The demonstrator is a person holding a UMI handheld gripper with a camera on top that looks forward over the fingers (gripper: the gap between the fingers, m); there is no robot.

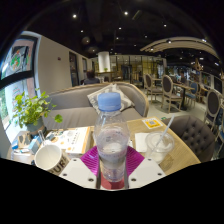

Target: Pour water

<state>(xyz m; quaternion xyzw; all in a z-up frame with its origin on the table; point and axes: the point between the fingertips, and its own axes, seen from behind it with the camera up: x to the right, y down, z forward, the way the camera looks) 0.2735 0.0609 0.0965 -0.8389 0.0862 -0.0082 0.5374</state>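
Nearest, gripper [112, 166] clamped on a clear plastic water bottle [112, 140], both magenta pads [92, 160] pressed to its lower sides. Bottle upright, pale blue cap [110, 100] still on, held over a light wooden tabletop [175, 135]. Just right of the bottle, an empty clear glass [160, 146] standing on the tabletop, apart from the bottle. Near left, a white cup [48, 157]; behind it an open printed menu or booklet [72, 139] and a green potted plant [33, 110]. Farther right, a small yellow card [152, 124]. Beyond the tabletop, a grey sofa [75, 102], then café chairs [172, 95] and tables under ceiling lights.
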